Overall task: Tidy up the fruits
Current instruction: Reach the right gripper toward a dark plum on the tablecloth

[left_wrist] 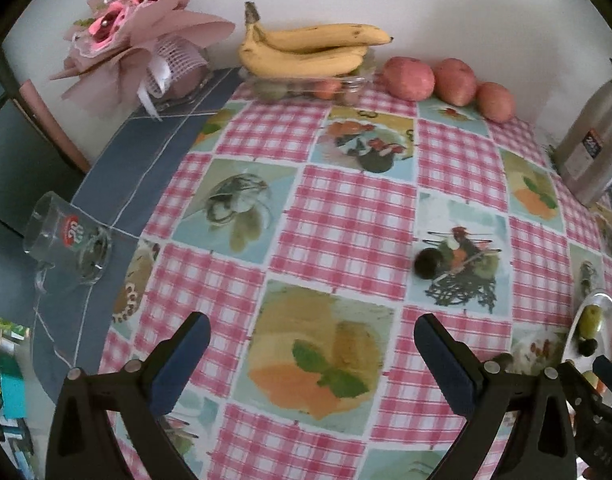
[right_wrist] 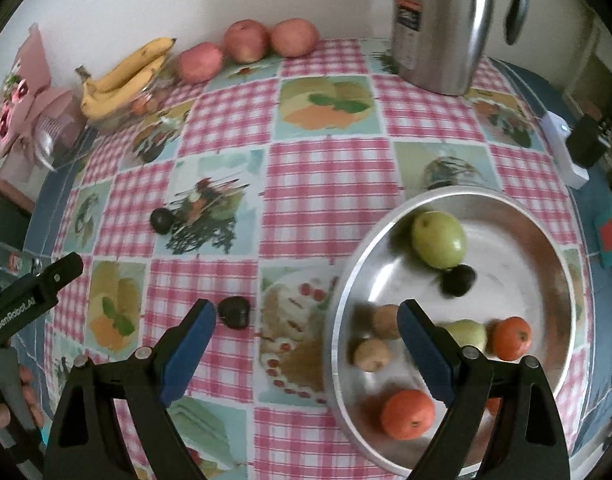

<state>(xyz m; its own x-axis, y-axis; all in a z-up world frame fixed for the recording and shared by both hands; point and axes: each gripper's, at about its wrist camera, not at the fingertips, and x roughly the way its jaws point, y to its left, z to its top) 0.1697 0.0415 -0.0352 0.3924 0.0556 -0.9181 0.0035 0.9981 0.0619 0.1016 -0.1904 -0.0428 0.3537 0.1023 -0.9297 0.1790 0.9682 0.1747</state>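
Second dark fruit (right_wrist: pixel 234 312), right-wrist view only

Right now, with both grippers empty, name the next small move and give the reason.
Probably ease the right gripper down toward the dark fruit beside its left finger and close on it. Its jaws are open and empty, that fruit lies loose on the tablecloth, and the metal bowl holding the other fruit sits right alongside. A second dark fruit lies farther off.
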